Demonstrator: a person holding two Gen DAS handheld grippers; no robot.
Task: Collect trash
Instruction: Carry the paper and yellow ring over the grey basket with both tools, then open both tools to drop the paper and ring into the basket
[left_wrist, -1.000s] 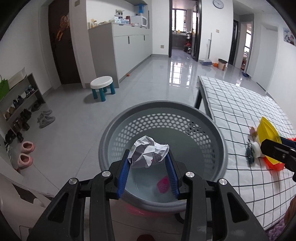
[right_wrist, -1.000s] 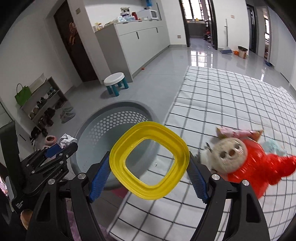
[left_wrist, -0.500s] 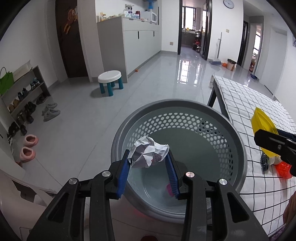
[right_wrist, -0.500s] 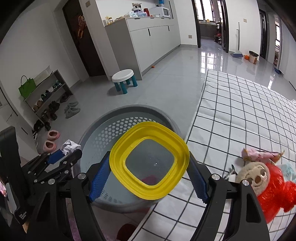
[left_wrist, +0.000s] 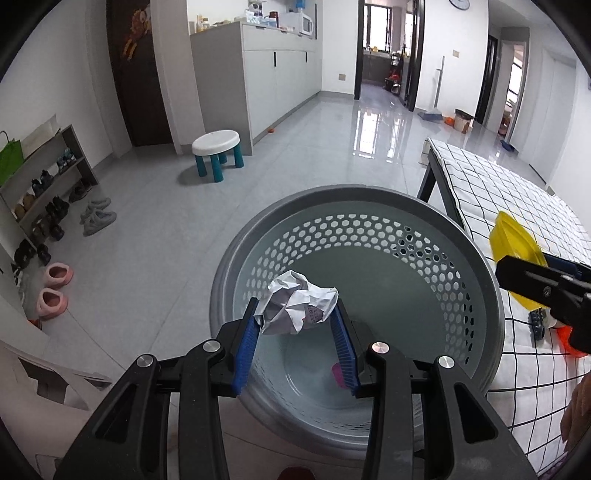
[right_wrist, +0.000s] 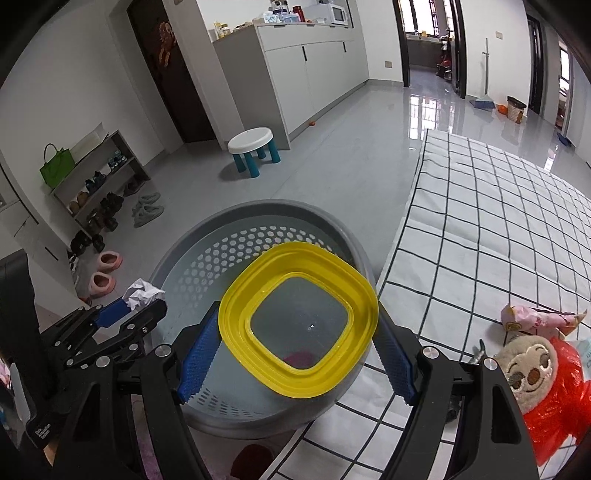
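We hold paper (left_wrist: 299, 308) in the left tool (left_wrist: 295, 332) and a lid (right_wrist: 299, 319) in the right tool (right_wrist: 295, 350), both over the basket (left_wrist: 480, 258). Something pink, perhaps trash, already lies inside; a wrapper (right_wrist: 535, 319) remains on the bed (right_wrist: 498, 221)

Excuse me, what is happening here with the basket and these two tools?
A person is collecting trash with two tools. The left hand-held gripper holds a crumpled paper ball above the grey basket. The right hand-held gripper holds a yellow lid over the same basket. Nothing is released yet. A pink scrap already lies inside.

Likely home: shoe rack (left_wrist: 44, 192), child's stool (left_wrist: 218, 147)
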